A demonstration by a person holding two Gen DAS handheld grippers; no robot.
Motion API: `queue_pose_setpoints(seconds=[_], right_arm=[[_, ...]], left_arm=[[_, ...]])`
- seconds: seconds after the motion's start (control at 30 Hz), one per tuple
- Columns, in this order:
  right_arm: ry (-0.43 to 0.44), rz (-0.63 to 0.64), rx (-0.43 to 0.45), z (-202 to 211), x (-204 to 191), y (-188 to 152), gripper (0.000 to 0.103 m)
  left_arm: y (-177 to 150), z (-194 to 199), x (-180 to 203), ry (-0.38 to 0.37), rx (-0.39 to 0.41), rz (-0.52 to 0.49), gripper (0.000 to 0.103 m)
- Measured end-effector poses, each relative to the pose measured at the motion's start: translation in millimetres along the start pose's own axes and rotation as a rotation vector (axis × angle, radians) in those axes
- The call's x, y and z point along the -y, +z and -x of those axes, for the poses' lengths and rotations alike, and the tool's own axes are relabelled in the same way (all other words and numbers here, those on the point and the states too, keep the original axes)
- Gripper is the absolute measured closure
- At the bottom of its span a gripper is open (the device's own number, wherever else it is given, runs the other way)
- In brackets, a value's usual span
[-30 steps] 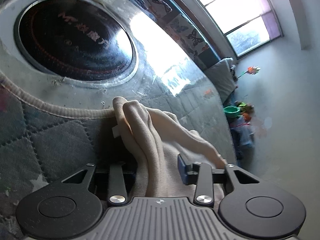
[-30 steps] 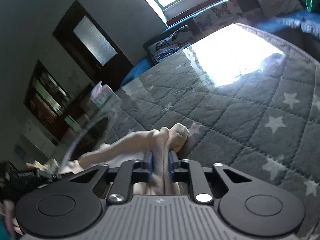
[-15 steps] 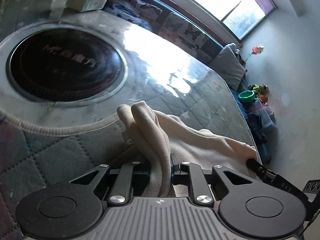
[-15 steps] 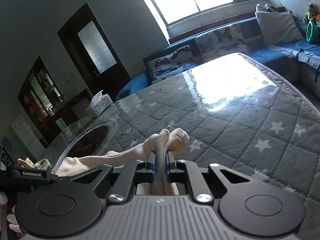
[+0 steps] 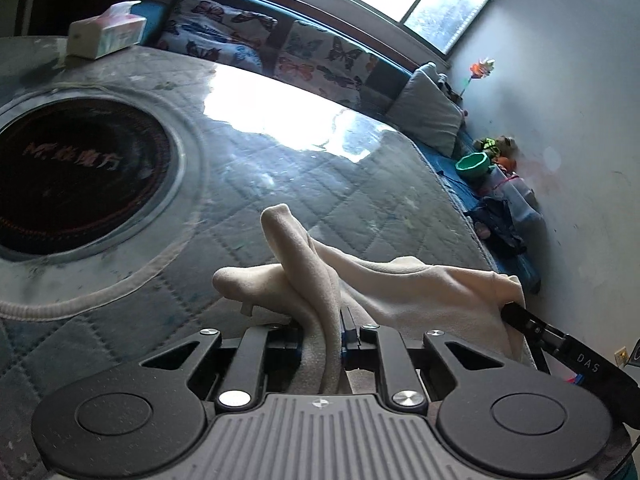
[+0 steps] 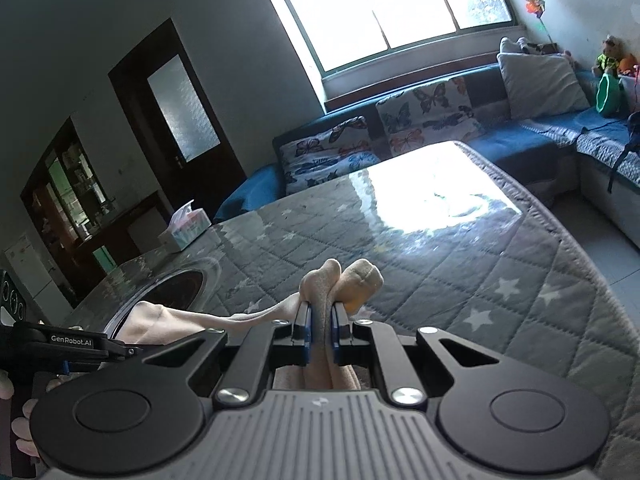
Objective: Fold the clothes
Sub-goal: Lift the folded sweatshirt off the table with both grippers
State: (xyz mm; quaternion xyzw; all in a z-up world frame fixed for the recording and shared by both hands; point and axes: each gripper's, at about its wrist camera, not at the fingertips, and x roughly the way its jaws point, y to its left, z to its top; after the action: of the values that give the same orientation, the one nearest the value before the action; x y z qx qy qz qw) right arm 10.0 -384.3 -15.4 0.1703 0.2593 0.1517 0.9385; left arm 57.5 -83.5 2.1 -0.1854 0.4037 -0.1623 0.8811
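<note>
cloth (image 5: 400,284) stretching sideways between tools, above desk (image 6: 460,264) | left tool (image 5: 320,332) clamping cloth | right tool (image 6: 320,324) clamping cloth | bunched ends poking forward

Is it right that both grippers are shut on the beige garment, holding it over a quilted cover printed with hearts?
Not quite: the right wrist view shows stars on the quilted cover, not hearts. The left gripper and right gripper are indeed shut on the beige garment.

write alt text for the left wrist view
The left gripper is shut on a bunched fold of a beige garment, held above a grey quilted table cover. A dark round inset lies to the left, a tissue box beyond it.
</note>
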Motion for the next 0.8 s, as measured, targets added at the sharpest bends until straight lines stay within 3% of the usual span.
queue_pose_setpoints(seconds=[0.8], right_arm=[[-0.07, 0.042, 0.097, 33, 0, 28, 0.095]], left_arm=[[33, -12, 45, -0.062, 0.01, -0.102, 0.087]])
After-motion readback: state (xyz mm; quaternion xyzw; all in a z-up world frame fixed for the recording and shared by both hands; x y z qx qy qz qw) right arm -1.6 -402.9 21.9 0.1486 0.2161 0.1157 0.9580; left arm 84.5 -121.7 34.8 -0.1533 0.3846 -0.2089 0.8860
